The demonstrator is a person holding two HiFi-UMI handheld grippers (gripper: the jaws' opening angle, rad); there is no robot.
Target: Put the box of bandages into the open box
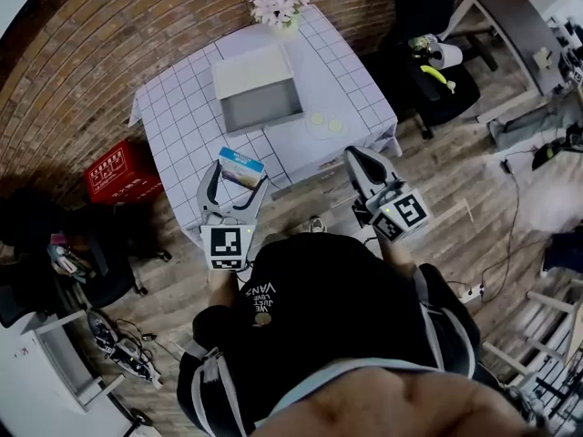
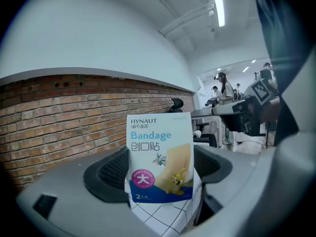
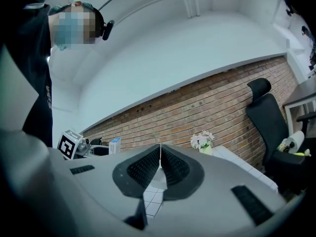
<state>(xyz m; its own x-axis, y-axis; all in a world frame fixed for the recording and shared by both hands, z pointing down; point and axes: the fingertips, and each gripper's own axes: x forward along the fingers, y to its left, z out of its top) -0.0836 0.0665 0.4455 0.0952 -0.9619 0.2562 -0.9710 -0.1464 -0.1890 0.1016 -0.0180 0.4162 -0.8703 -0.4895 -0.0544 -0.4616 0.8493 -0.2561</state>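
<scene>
- Wood floor (image 1: pixel 455 189) underfoot, against the near edge of a white gridded table (image 1: pixel 178 126).
- Clamped in the left gripper (image 1: pixel 239 173): box of bandages (image 1: pixel 242 166), upright, over that near edge.
- Right gripper (image 1: pixel 355 157) beside it, jaws pressed together on nothing.
- Farther back on the table: open box (image 1: pixel 260 107), well apart from the bandages.
- Beyond: flowers (image 1: pixel 278 5), brick wall (image 1: pixel 109 35).

White flowers (image 1: pixel 278 5) top the checked table (image 1: pixel 178 121), red crate (image 1: pixel 121 173) beside.
</scene>
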